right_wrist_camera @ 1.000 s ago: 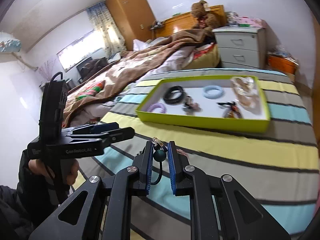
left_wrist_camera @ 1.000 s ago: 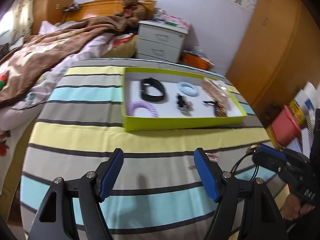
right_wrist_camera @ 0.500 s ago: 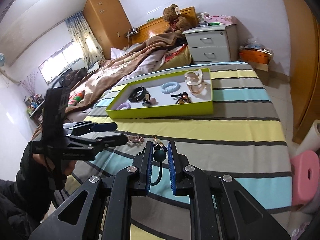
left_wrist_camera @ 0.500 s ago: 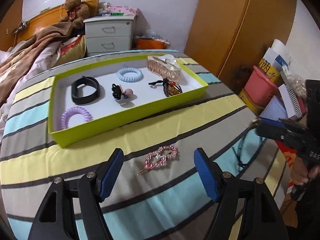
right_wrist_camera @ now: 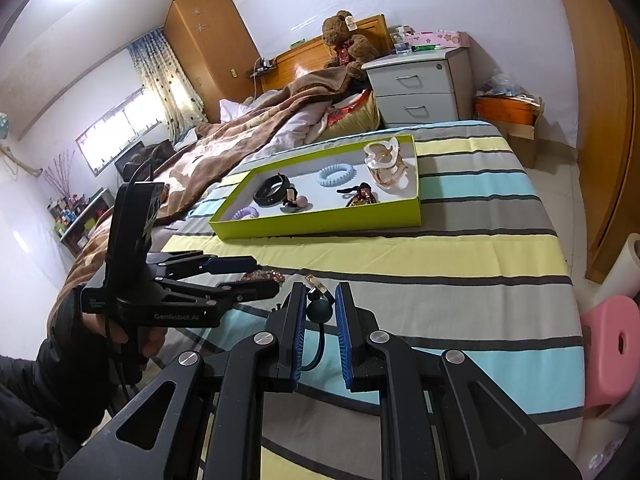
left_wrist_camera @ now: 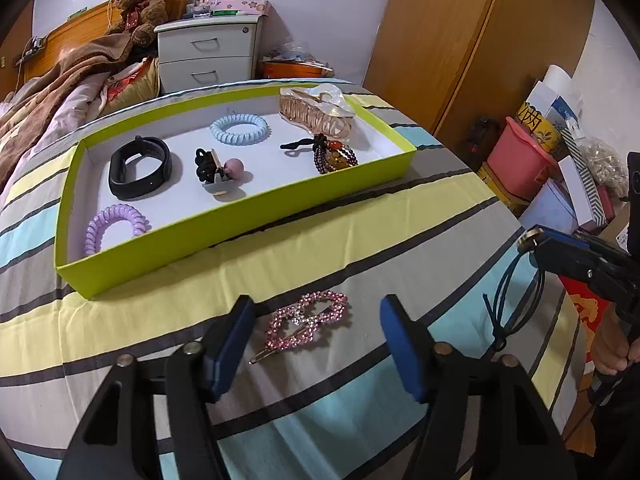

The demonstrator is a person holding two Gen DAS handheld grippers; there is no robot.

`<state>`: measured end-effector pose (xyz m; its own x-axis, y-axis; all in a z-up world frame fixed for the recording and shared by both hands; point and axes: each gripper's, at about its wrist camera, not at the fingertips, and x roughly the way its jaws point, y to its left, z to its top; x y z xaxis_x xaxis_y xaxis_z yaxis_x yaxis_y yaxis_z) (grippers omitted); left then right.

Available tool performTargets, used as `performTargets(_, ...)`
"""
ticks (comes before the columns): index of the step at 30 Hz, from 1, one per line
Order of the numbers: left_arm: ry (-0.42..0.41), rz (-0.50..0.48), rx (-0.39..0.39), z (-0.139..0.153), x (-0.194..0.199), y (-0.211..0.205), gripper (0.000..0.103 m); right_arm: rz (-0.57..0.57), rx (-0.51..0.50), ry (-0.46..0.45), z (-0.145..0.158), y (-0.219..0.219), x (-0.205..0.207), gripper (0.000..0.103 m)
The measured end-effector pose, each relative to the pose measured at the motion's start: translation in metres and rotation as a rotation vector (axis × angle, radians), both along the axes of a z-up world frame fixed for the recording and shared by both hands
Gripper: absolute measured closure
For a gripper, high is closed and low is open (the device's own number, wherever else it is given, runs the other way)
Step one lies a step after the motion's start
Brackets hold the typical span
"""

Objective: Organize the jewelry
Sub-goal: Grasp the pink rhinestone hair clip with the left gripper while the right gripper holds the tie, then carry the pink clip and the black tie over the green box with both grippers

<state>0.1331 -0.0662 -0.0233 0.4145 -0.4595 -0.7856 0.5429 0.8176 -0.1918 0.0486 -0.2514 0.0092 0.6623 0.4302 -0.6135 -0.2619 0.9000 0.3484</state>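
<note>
**Left gripper narrowed over the pink hair clip; right gripper clamped a dark hair tie**

The left gripper (left_wrist_camera: 316, 344) stood open above the striped bedspread (left_wrist_camera: 360, 236), its jaws having just been closing. The pink rhinestone hair clip (left_wrist_camera: 306, 322) lay flat on the bedspread between the blue pads (left_wrist_camera: 228, 350), touched by neither.

Beyond it sat the lime-green tray (left_wrist_camera: 224, 226), which held, from left to right, a purple spiral hair tie (left_wrist_camera: 114, 226), a black band (left_wrist_camera: 140, 168), a black claw clip with a pink ball (left_wrist_camera: 218, 172), a blue spiral hair tie (left_wrist_camera: 239, 129), a beaded hair tie (left_wrist_camera: 332, 156) and a large translucent claw clip (left_wrist_camera: 316, 110).

To the right, the right gripper (right_wrist_camera: 321, 308) was nearly closed, its pads clamped on the ball of a dark teal hair tie (right_wrist_camera: 319, 310) whose elastic loop (left_wrist_camera: 516, 300) hung down to the bedspread, well apart from the tray.
</note>
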Motion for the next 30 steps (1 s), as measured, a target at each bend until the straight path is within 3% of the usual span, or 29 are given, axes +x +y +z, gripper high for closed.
performTargets(6,-0.002,0.017,0.02,0.001,-0.001,0.002,0.062,0.0,0.004,-0.003,0.0,-0.001,0.0,0.088)
performTargets(20,-0.021,-0.026,0.071,0.001,-0.01,-0.005,0.063,-0.004,0.01,-0.01,0.001,-0.002,-0.001,0.088)
performTargets(30,-0.042,-0.005,0.093,0.001,-0.012,-0.008,0.066,-0.001,0.011,-0.016,0.003,0.0,-0.002,0.088)
